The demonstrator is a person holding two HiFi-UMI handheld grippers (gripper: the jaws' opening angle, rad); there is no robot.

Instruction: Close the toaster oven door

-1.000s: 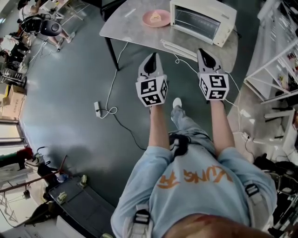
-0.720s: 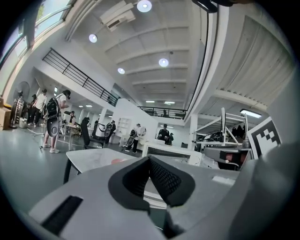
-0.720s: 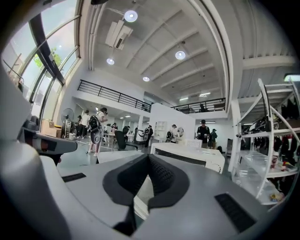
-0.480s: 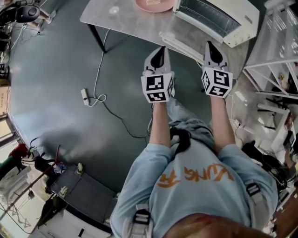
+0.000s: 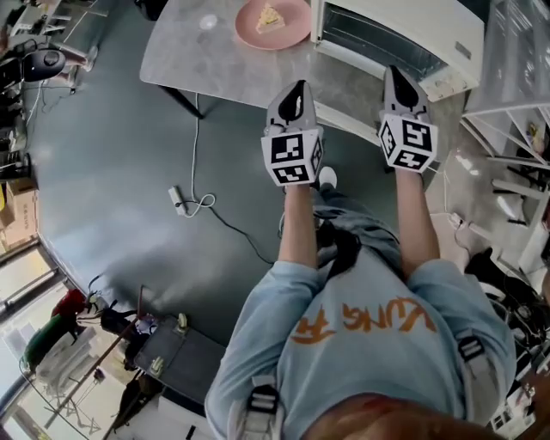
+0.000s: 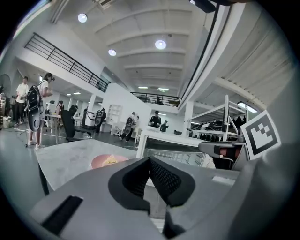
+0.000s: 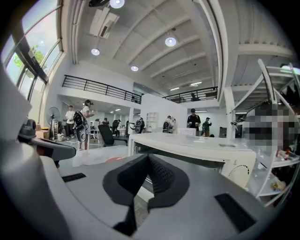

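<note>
The white toaster oven (image 5: 404, 39) stands on the grey table (image 5: 189, 60) at the top right of the head view. Its door (image 5: 351, 122) hangs open and flat toward me, between the two grippers. My left gripper (image 5: 297, 88) is shut and empty, its tip over the table edge just left of the door. My right gripper (image 5: 395, 74) is also shut and empty, pointing at the oven's front right. The left gripper view shows shut jaws (image 6: 150, 161) before the oven (image 6: 173, 145). The right gripper view shows shut jaws (image 7: 148, 159) below the oven (image 7: 197, 150).
A pink plate (image 5: 272, 21) with a slice of cake sits on the table left of the oven. A cable and power strip (image 5: 176, 199) lie on the floor at left. White wire shelving (image 5: 516, 94) stands at right. Several people stand far across the hall.
I have stepped closer to the table, so the oven and plate now sit nearer both grippers. The grippers have stayed shut and side by side.
</note>
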